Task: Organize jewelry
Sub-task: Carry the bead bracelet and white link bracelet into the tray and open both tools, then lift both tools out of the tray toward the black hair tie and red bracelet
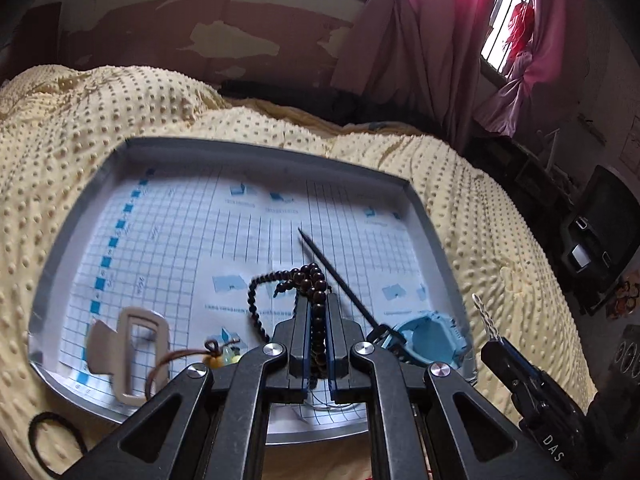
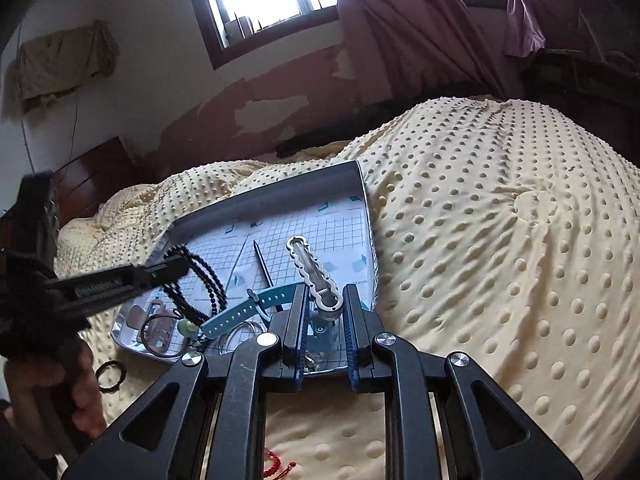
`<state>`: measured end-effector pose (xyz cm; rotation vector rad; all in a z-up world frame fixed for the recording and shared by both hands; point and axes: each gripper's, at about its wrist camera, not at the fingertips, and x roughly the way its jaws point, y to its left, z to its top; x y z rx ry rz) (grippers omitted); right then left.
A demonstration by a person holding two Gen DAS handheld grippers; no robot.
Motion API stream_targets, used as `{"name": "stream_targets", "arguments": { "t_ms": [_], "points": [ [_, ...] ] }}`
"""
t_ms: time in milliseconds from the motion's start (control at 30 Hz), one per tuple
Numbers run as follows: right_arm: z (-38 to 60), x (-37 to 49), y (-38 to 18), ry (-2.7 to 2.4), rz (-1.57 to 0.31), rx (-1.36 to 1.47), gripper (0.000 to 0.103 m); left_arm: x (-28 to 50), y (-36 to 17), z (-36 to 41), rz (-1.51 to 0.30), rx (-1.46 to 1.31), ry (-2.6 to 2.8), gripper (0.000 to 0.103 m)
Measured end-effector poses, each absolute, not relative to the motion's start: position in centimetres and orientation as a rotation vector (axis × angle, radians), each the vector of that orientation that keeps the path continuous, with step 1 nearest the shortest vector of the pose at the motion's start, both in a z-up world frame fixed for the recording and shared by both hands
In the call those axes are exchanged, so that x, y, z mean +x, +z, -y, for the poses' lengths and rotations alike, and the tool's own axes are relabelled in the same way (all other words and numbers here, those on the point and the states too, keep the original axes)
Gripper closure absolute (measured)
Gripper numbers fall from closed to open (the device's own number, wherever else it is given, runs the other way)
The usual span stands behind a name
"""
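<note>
In the left wrist view my left gripper (image 1: pixel 319 298) is shut on a string of dark brown beads (image 1: pixel 256 300); a loop of it trails left over the grey tray (image 1: pixel 256 152) lined with grid paper. The right wrist view shows the same gripper (image 2: pixel 178 266) from the side, with the beads (image 2: pixel 208 284) hanging onto the tray (image 2: pixel 260 196). My right gripper (image 2: pixel 326 300) is shut on the spring end of a silver wavy hair clip (image 2: pixel 308 264), just above the tray's near right corner. From the left it appears as the gripper (image 1: pixel 490 338) with the clip (image 1: pixel 482 312) sticking up.
On the tray lie a black hair stick (image 1: pixel 336 276), a blue watch (image 1: pixel 432 340), a beige hair clip (image 1: pixel 132 354) and a corded pendant (image 1: pixel 218 356). A black hair tie (image 2: pixel 110 376) and red beads (image 2: pixel 276 468) lie on the dotted yellow blanket (image 2: pixel 480 240). A hand (image 2: pixel 80 380) holds the left tool.
</note>
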<state>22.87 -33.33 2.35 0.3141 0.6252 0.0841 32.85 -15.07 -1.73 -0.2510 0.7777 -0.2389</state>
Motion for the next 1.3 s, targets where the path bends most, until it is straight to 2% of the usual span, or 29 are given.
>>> {"name": "stream_targets", "arguments": {
  "t_ms": [500,600,667,733,800,867,900,933,1033,1067,1133,1300],
  "points": [
    [34.2,23.5,0.0,0.084,-0.694,0.391,0.088,31.7,-2.9,15.7,-0.840,-0.166,-0.217,0.097],
    [34.3,23.4,0.1,0.079,-0.687,0.380,0.087,31.6,-2.7,15.5,-0.840,-0.163,-0.216,0.092],
    [34.5,23.3,0.2,0.072,-0.681,0.373,0.078,31.4,-2.6,15.4,-0.839,-0.168,-0.215,0.080],
    [34.7,23.0,0.4,0.073,-0.662,0.374,0.064,31.2,-2.4,15.2,-0.827,-0.178,-0.224,0.071],
    [35.0,22.9,0.6,0.076,-0.649,0.377,0.064,30.7,-2.0,14.9,-0.804,-0.188,-0.226,0.057],
    [35.2,22.6,1.0,0.074,-0.633,0.370,0.063,29.9,-1.4,14.5,-0.764,-0.206,-0.212,0.027],
    [35.3,22.4,1.2,0.071,-0.623,0.364,0.057,29.3,-1.0,14.1,-0.733,-0.224,-0.207,0.024],
    [35.3,22.1,1.5,0.068,-0.612,0.356,0.046,28.7,-0.5,13.6,-0.700,-0.244,-0.204,0.019],
    [35.3,21.1,2.6,0.075,-0.558,0.338,0.031,27.0,0.8,12.3,-0.624,-0.302,-0.209,0.003],
    [35.2,20.7,3.0,0.082,-0.540,0.332,0.028,26.3,1.3,11.8,-0.599,-0.311,-0.193,0.000],
    [35.0,19.8,3.8,0.093,-0.501,0.317,0.010,25.0,2.1,11.1,-0.562,-0.316,-0.177,0.000],
    [33.6,17.1,5.6,0.104,-0.415,0.235,0.001,21.3,3.4,9.9,-0.468,-0.266,-0.189,0.000]
  ]
}}
